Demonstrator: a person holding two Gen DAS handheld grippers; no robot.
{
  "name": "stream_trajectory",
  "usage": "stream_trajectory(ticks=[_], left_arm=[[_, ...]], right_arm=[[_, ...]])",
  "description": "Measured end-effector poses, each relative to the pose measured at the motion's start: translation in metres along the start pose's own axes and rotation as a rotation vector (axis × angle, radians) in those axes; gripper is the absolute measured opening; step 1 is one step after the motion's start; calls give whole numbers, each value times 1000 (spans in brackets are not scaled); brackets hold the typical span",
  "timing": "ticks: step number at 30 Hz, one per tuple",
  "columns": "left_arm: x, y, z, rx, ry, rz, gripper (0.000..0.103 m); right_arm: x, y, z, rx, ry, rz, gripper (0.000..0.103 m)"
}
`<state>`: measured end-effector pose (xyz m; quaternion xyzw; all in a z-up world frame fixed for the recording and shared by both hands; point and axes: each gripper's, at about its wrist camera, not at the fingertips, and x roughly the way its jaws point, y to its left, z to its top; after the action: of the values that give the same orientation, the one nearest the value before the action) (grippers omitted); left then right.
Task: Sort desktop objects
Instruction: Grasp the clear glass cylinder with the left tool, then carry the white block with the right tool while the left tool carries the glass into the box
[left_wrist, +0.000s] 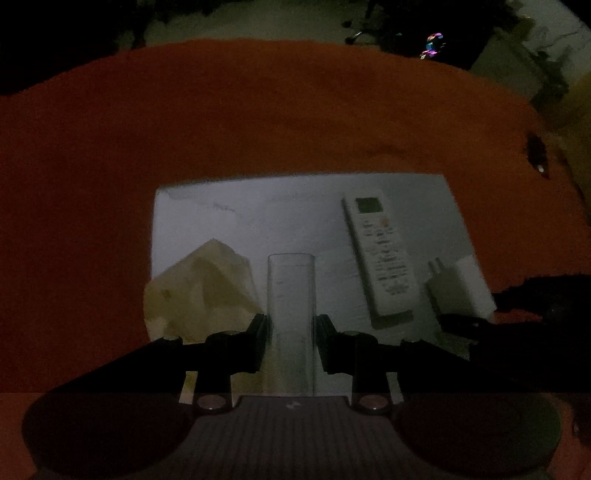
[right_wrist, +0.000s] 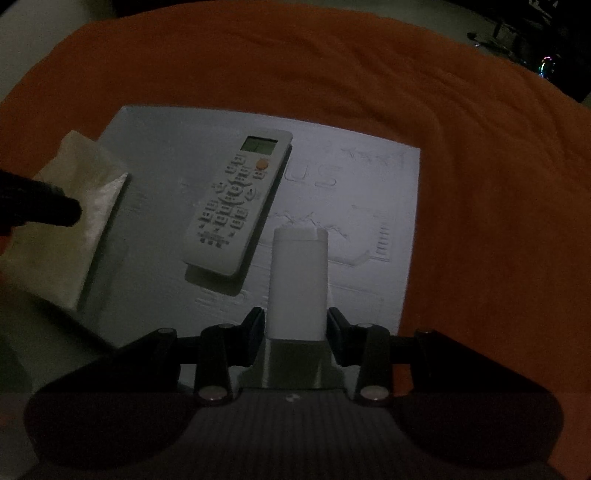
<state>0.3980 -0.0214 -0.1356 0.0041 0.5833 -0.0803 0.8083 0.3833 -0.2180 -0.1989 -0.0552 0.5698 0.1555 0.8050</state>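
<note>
Closest in the left wrist view, the left gripper (left_wrist: 291, 332) holds a clear, thin-walled plastic tube (left_wrist: 291, 291) between its pads, above a grey board (left_wrist: 280, 221) on orange cloth (left_wrist: 258, 110); a white remote control (left_wrist: 380, 254) lies on the board. In the right wrist view, the right gripper (right_wrist: 295, 325) clamps a white, smooth plastic cylinder bottle (right_wrist: 298, 280) at its middle, beside the remote. Both look light, stiff and slippery; mid-body grips seem safest.

both tongs, left (left_wrist: 291, 332) and right (right_wrist: 295, 330), point steeply downward, jaws narrowly parted.
</note>
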Motion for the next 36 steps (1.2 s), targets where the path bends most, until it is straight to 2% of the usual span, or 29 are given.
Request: stream_trajectory(ticks=[2,5,6,8,11,15,18,22,26,28,30,34,36], left_arm=[[3,-1,1,5,3,8,28],[-4,-1,3,-7,-11,24,39],[-5,-3,4,-14,-19,21,39],[-14,-8,3,-17,-23,-7,40],[-18,-22,1,5,-24,-57,46],[1,-45,3,66,-10,-15,46],[17,-44,6,7,3,-6,46],[32,-43,6,36,19,50,46],[52,-29,1,-8,58,87,46],[62,-26,-2,-3,81,82,47],[70,-27,-5,5,96,49,59],[74,-30,-5,14,77,58,59],[75,-29,-5,5,77,50,53]], right_arm=[[0,1,0,-1,1,0,42],[1,0,0,-1,4,4,43],[1,-3,0,1,4,6,43],[0,-4,-1,1,3,7,43],[-2,-4,-2,-5,5,6,43],[-3,-4,-2,-2,2,0,44],[0,-3,0,4,-7,-1,46],[3,-3,3,17,-8,6,47],[3,-4,6,31,-2,13,48],[4,-6,9,50,1,21,61],[7,-6,13,69,7,8,65],[14,-3,20,68,19,-19,65],[17,-3,19,71,34,-31,59]])
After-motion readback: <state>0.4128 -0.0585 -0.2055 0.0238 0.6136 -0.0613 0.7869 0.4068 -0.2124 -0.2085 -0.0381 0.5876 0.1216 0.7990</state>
